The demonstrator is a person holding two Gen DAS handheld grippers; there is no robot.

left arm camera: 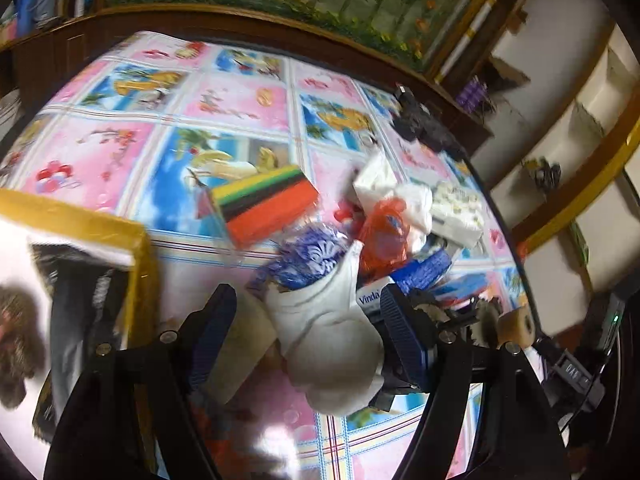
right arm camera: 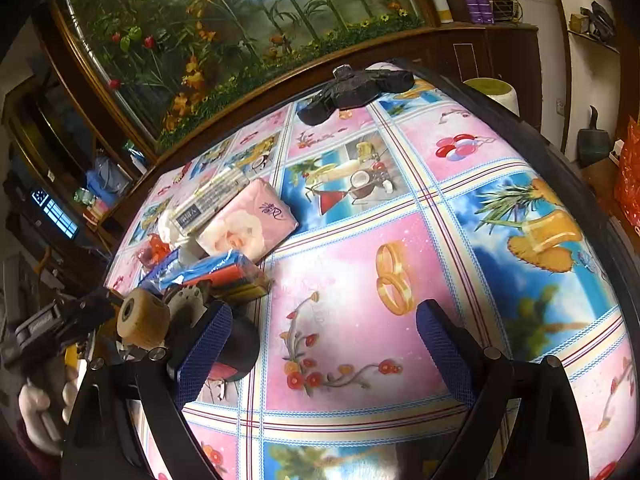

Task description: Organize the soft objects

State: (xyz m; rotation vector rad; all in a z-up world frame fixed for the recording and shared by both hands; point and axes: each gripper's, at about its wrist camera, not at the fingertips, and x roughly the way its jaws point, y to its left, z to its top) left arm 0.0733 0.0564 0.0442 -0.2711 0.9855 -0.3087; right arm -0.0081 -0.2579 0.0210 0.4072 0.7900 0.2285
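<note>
In the left wrist view my left gripper [left arm camera: 306,320] is open, with a white sock [left arm camera: 328,340] lying between its fingers, against the right one. Beyond it lie a blue-and-white scrunchy cloth [left arm camera: 308,258], a striped pack of sponges [left arm camera: 266,204], an orange bag [left arm camera: 384,236], white tissues [left arm camera: 376,178] and a Vinda tissue pack [left arm camera: 370,298]. In the right wrist view my right gripper [right arm camera: 320,344] is open and empty above the tablecloth. To its left lie a pink tissue pack [right arm camera: 246,220] and a sponge pack [right arm camera: 224,272].
A yellow-rimmed box [left arm camera: 100,236] with dark cloth inside stands at the left of the left wrist view. A black device [right arm camera: 352,88] lies at the table's far edge. A wooden cabinet with a painted flower panel [right arm camera: 240,20] stands behind the table. A wheel-like tool [right arm camera: 140,324] sits left of the right gripper.
</note>
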